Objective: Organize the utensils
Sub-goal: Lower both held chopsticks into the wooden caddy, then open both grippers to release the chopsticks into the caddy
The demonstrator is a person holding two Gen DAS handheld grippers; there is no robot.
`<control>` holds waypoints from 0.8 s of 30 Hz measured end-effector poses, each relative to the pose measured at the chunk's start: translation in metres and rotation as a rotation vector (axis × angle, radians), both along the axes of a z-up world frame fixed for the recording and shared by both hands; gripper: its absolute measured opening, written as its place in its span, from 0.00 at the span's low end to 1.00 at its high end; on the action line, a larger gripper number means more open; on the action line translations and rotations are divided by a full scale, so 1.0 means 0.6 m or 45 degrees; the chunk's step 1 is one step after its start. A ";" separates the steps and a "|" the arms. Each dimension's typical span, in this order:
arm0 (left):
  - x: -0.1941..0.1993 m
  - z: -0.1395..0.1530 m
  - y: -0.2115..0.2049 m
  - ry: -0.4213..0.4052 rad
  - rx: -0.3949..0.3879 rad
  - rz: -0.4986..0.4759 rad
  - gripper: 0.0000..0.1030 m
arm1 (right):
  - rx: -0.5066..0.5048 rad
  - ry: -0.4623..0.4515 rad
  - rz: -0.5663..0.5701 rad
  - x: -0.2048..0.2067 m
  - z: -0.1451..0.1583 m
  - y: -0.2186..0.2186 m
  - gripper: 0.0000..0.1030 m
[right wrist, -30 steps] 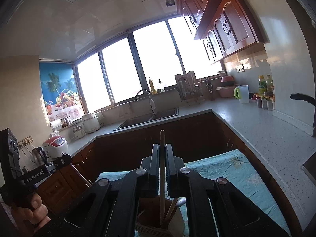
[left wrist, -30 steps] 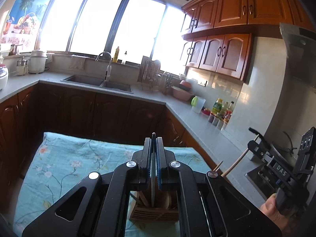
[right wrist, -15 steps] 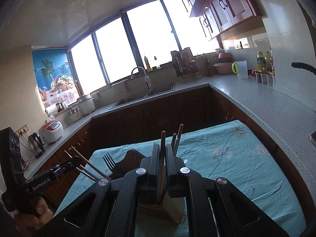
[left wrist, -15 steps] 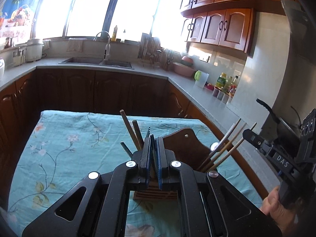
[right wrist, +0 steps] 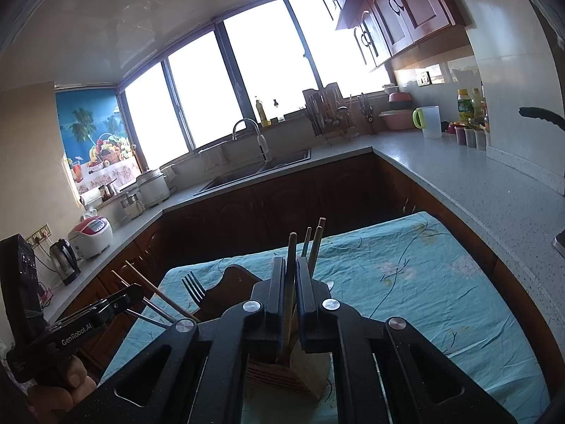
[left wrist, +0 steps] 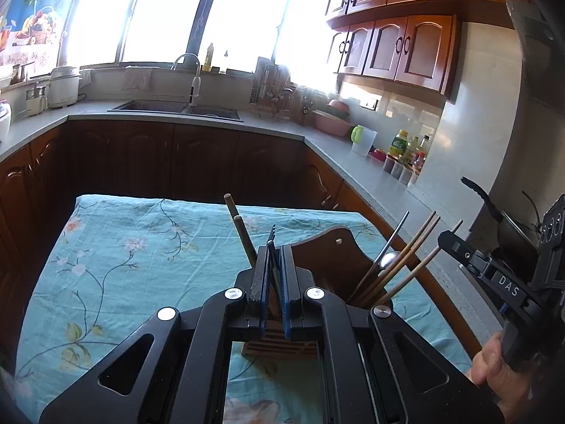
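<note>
A wooden utensil holder point(left wrist: 279, 344) with a dark wooden back point(left wrist: 328, 258) stands on a teal floral cloth point(left wrist: 141, 254). It holds chopsticks point(left wrist: 406, 258), a metal spoon point(left wrist: 388, 258) and other sticks. My left gripper point(left wrist: 272, 251) is shut on a dark fork point(left wrist: 271, 238), tines up, right above the holder. My right gripper point(right wrist: 290, 265) is shut on a wooden chopstick point(right wrist: 291, 247) that stands in the holder point(right wrist: 286, 371). The fork point(right wrist: 192, 284) and the left gripper point(right wrist: 106, 307) show at the left of the right wrist view.
The right gripper point(left wrist: 494, 275) shows at the right of the left wrist view. The grey countertop point(left wrist: 353, 155) runs behind and to the right, with a sink point(left wrist: 176, 107), dish rack, bottles point(left wrist: 406, 148) and a rice cooker point(right wrist: 91, 235). Dark cabinets stand behind the table.
Both grippers have tilted down and lowered toward the holder. The holder, its sticks and the cloth have come further into view. Both grips stay shut.
</note>
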State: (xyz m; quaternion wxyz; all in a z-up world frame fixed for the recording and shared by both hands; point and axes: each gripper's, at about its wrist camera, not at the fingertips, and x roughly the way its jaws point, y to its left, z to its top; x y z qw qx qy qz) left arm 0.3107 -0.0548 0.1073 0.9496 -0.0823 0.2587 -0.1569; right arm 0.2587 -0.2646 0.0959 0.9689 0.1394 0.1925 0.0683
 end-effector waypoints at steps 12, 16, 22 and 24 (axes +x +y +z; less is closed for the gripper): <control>-0.004 0.001 0.001 0.031 0.006 -0.001 0.05 | 0.006 0.015 0.004 -0.004 -0.008 -0.001 0.10; -0.014 0.003 0.003 0.034 0.002 -0.006 0.08 | 0.012 0.013 -0.002 -0.007 -0.008 -0.006 0.11; -0.046 0.015 0.007 0.005 -0.013 -0.003 0.24 | 0.035 -0.024 -0.006 -0.031 0.002 -0.009 0.33; -0.059 0.017 0.011 -0.002 -0.014 0.007 0.33 | 0.037 -0.036 -0.010 -0.041 0.006 -0.010 0.35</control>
